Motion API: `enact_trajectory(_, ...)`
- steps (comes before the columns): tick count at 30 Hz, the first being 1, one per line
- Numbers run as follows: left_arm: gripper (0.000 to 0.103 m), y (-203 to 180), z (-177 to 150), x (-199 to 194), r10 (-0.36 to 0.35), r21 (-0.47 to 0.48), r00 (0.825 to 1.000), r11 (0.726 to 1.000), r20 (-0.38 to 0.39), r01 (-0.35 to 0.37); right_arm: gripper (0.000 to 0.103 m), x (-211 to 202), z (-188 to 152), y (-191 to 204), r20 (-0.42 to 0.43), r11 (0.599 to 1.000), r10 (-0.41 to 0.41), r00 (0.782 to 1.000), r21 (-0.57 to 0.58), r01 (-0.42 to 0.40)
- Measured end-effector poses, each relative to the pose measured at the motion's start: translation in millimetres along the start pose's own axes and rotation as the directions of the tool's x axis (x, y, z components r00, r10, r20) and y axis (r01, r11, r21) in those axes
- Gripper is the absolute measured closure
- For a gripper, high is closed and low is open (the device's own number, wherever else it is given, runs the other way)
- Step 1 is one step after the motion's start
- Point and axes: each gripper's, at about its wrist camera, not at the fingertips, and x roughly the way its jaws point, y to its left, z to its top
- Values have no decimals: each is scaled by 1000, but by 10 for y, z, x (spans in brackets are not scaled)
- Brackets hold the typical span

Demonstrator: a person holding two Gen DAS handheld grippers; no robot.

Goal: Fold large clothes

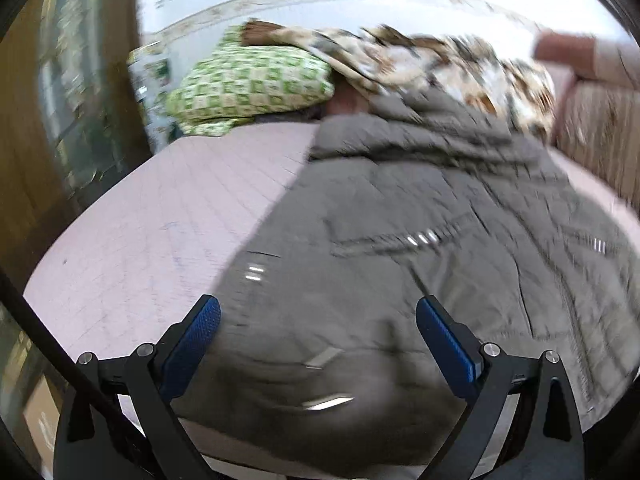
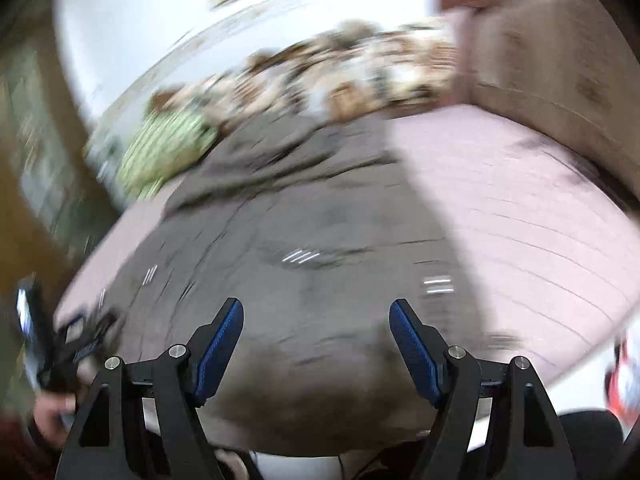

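A large grey quilted jacket (image 1: 420, 240) lies spread on a bed with a pink sheet (image 1: 160, 220). Its near hem bulges between the fingers of my left gripper (image 1: 318, 312), which is open and holds nothing. In the right wrist view the same jacket (image 2: 300, 260) runs from the near edge toward the far pillows. My right gripper (image 2: 316, 316) is open over the near hem, empty. Both views are motion-blurred. The left gripper and the hand holding it (image 2: 60, 360) show at the lower left of the right wrist view.
A green checked pillow (image 1: 248, 84) and a brown patterned quilt (image 1: 440, 68) lie at the far end of the bed. A padded pinkish headboard (image 1: 600, 128) stands at the right. A wooden cabinet (image 1: 60, 120) stands at the left.
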Motion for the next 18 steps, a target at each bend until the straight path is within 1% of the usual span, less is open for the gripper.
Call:
enact_trajectory(2,4,238,36,-56,21,-68,1000,997,-1,-21,23,-124,73,-314,46,992,-62,997,111,57)
enact_trajectory(3,4,370,44,-72,38,-106,999,994,-5,-38,23,-144,98,-488,43,983,-97,994,162,89)
enact_trajectory(4,5,543,47,-75,56,-158,998,986,-19,-58,23,-129,108,-650,17,972,-112,994,211,106)
enact_trajectory(5,5,687,40,-62,52,-207,998,977,-37,-58,23,-117,112,-754,9,963,-103,995,253,97)
enact_trajectory(6,5,812,23,-32,35,-257,997,965,-62,-50,23,-98,97,-877,2,946,-70,998,317,66)
enact_trajectory(7,5,961,-12,30,17,-323,995,945,-101,-49,23,-52,77,-970,-15,928,-37,999,370,40)
enact_trajectory(8,5,1073,-54,90,3,-376,991,925,-133,-54,23,11,55,-1035,-44,910,-21,999,413,37)
enact_trajectory(9,5,1156,-96,153,-10,-415,986,908,-165,-60,23,50,42,-1060,-58,899,-17,998,435,40)
enact_trajectory(10,7,1228,-140,219,-25,-447,980,892,-200,-68,23,93,21,-1074,-62,889,6,998,457,23)
enact_trajectory(11,10,1269,-174,257,-40,-466,975,882,-216,-67,23,137,18,-1063,-68,885,33,997,465,2)
enact_trajectory(12,10,1270,-190,264,-48,-470,975,881,-216,-61,23,175,17,-1047,-76,885,46,996,466,-6)
enact_trajectory(14,10,1242,-186,259,-41,-453,976,890,-213,-62,23,237,18,-968,-89,898,39,995,441,4)
enact_trajectory(15,10,1223,-182,266,-45,-447,976,893,-213,-56,24,260,12,-944,-90,899,51,995,438,-7)
enact_trajectory(16,10,1204,-189,283,-59,-445,974,894,-218,-46,25,296,-9,-899,-96,900,69,993,435,-20)
enact_trajectory(18,10,1212,-203,319,-70,-456,971,889,-229,-43,29,352,-89,-818,-119,911,72,990,413,-17)
